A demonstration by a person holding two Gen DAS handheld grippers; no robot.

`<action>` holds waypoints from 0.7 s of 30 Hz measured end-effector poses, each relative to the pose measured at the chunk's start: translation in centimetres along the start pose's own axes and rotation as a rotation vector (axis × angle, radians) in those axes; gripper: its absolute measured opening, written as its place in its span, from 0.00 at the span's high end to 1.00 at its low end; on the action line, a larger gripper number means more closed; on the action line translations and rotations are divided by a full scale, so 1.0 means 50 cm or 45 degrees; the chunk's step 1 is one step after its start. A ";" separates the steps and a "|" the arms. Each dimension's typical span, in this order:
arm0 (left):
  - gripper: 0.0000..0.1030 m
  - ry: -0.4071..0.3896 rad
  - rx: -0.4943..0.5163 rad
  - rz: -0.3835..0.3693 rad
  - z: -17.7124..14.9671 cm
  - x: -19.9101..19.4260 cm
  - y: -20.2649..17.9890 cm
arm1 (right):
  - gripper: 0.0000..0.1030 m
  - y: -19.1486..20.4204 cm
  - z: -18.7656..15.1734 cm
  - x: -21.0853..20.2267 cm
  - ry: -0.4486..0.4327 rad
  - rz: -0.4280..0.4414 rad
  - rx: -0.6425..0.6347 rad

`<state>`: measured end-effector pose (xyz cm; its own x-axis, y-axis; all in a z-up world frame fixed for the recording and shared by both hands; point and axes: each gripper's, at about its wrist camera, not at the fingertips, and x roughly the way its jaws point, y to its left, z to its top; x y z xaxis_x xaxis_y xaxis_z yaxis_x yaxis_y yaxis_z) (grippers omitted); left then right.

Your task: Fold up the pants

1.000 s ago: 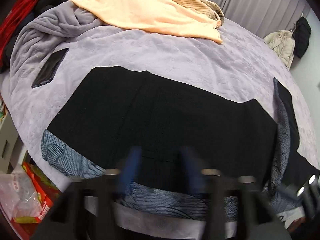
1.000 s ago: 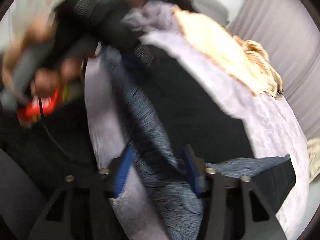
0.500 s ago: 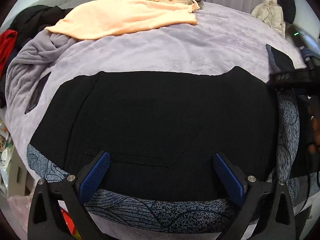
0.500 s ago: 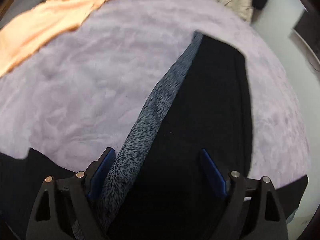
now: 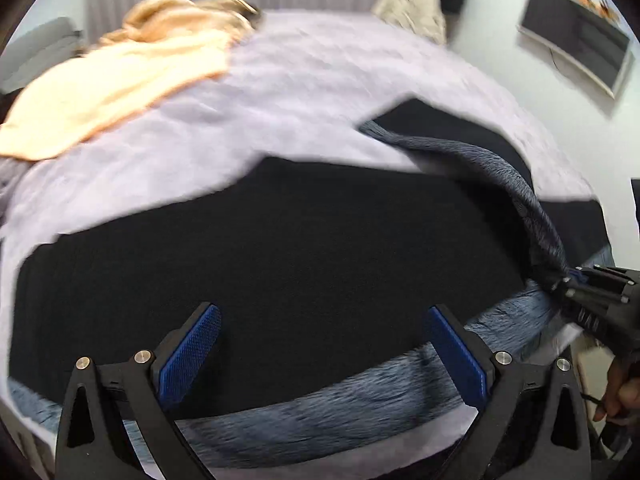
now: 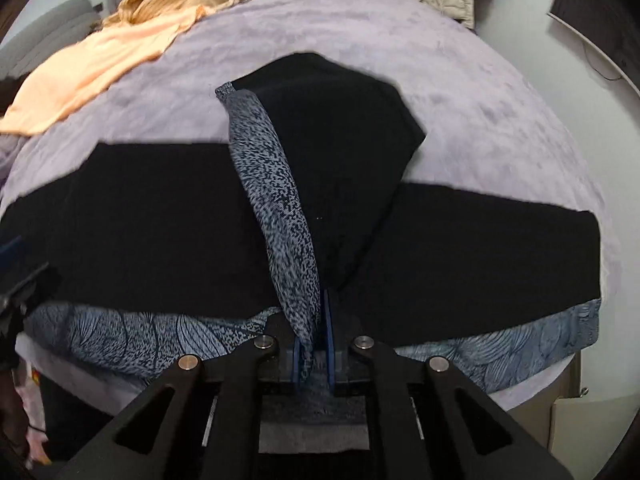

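Black pants (image 6: 160, 216) with a speckled blue edge lie across the bed (image 6: 460, 80) — right gripper (image 6: 312, 344) jaws closing on a lifted fold; left gripper (image 5: 324, 352) released, lavender room beyond.

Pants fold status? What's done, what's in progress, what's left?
Done: black pants lie spread flat on the lavender blanket. In hand: the right gripper is closing on the patterned edge of one leg, raising it. Left gripper hovers open, empty. Left: every fold; none finished.

left tool (image 5: 320, 344) wide open over black pants (image 5: 280, 248)
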<state>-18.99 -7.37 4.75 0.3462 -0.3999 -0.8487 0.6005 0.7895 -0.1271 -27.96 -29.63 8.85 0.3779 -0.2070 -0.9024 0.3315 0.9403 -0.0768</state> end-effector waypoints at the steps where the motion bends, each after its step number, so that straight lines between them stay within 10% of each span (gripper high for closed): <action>1: 0.00 0.057 0.035 0.015 -0.005 0.030 -0.016 | 0.85 0.006 -0.011 0.004 -0.014 -0.014 -0.052; 6: 0.00 0.002 0.115 0.120 -0.020 0.043 -0.038 | 0.24 0.038 -0.012 -0.067 -0.213 -0.216 -0.262; 11: 0.00 0.007 0.091 0.127 -0.018 0.045 -0.031 | 0.22 0.099 0.042 -0.086 -0.401 -0.341 -0.451; 17: 0.00 0.003 0.076 0.120 -0.042 0.029 -0.039 | 0.22 0.180 0.154 0.036 -0.298 -0.494 -0.577; 20: 0.00 0.007 0.077 0.127 -0.039 0.030 -0.040 | 0.34 0.160 0.211 0.095 -0.210 -0.433 -0.456; 21: 0.00 0.010 0.076 0.128 -0.038 0.030 -0.039 | 0.85 0.134 0.221 0.092 -0.185 -0.397 -0.384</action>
<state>-21.03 -8.60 2.76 0.4013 -0.3165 -0.8595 0.6049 0.7962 -0.0108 -14.45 -27.24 8.88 0.4243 -0.5083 -0.7494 0.1907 0.8592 -0.4749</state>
